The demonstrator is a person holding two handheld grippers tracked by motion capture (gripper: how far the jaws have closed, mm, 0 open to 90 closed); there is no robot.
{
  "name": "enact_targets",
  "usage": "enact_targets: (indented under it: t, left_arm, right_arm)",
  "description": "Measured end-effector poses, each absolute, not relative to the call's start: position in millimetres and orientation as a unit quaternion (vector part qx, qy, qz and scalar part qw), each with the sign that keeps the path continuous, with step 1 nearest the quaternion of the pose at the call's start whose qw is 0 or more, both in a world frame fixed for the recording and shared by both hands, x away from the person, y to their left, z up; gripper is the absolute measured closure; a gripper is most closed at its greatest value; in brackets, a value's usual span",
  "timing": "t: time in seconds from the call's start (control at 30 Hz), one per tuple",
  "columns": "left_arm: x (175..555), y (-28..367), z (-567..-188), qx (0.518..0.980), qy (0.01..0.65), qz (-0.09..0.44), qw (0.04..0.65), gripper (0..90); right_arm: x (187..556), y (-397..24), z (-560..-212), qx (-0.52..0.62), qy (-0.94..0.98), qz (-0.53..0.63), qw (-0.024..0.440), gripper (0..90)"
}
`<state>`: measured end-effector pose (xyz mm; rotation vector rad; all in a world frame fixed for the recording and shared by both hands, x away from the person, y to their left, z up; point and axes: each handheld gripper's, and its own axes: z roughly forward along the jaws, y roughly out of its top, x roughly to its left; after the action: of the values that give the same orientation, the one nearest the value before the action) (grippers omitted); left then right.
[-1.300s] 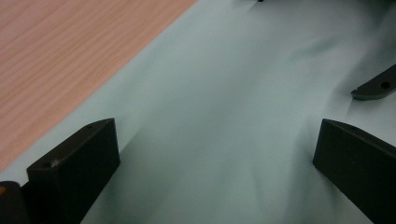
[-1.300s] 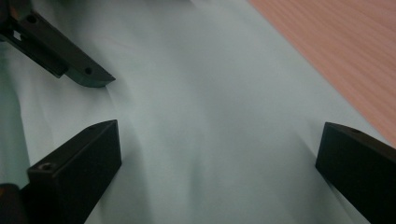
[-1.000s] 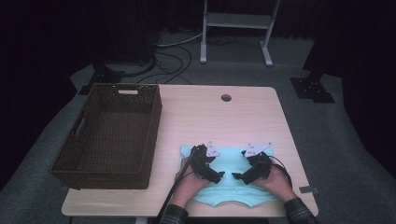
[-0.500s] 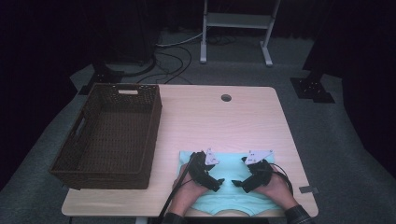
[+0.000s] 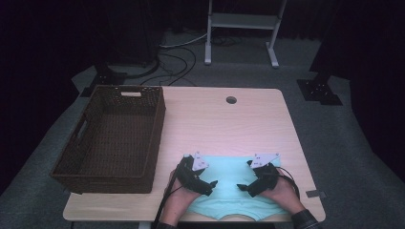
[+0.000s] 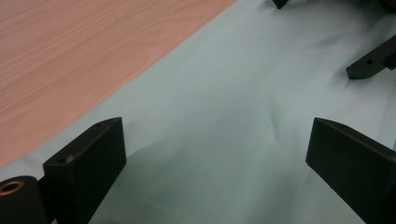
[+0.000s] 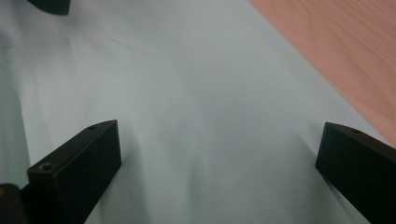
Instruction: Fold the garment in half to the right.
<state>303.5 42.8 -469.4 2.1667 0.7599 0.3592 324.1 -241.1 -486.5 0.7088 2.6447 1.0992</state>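
Both hand-held grippers, left gripper (image 5: 210,184) and right gripper (image 5: 242,187), hover with jaws spread wide, holding nothing, over the pale turquoise cloth garment (image 5: 224,174) lying flat at the near edge of the light wooden table (image 5: 210,119), beside the dark woven basket (image 5: 112,138).

The high view looks down from above; both gripper views sit close over the same turquoise cloth (image 5: 224,191), also low-centre there.
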Motion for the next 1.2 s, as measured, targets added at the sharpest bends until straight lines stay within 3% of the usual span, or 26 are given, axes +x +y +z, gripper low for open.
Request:
enact_targets:
  t: [0.47,1.0,1.2]
  left_arm:
    - [294,80,-469,0.834,0.35,0.159,0.395,13.7]
    - [294,86,-480,0.83,0.387,0.158,0.369,24.7]
    - [291,85,-477,0.837,0.374,0.154,0.368,40.0]
  right_arm:
    - [324,-241,-486,0.238,0.892,0.371,0.095,0.0]
    - [324,-241,-486,0.239,0.892,0.371,0.095,0.0]
    - [324,-241,-486,0.239,0.892,0.371,0.095,0.0]
